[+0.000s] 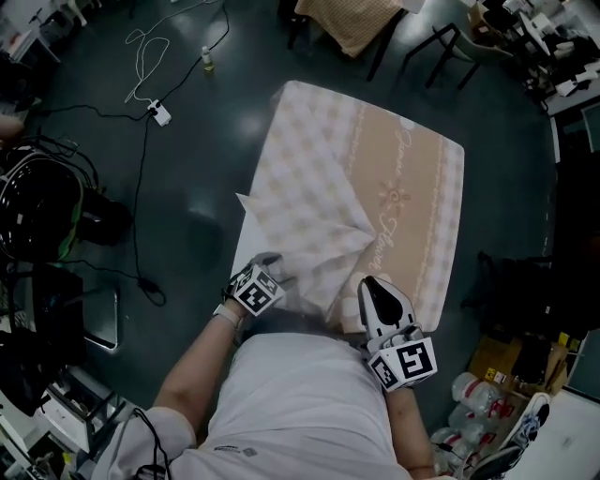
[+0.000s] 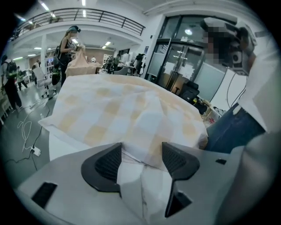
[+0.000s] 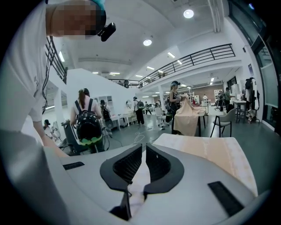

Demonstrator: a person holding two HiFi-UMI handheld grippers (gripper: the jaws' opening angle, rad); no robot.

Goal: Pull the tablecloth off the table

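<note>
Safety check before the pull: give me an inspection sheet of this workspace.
Surface: table, white top bare at its near left corner.
Job's things: tablecloth, checked beige, near corner folded back over itself.
Clutter: bottle on the floor; more bottles at lower right.
Grippers: left gripper open, cloth between its jaws; right gripper shut on a thin fold of the tablecloth.
Cables: white plug block with a white cable, and black cables, on the floor left of the table.
Surroundings: chair and second covered table beyond; person with a backpack nearby.
</note>
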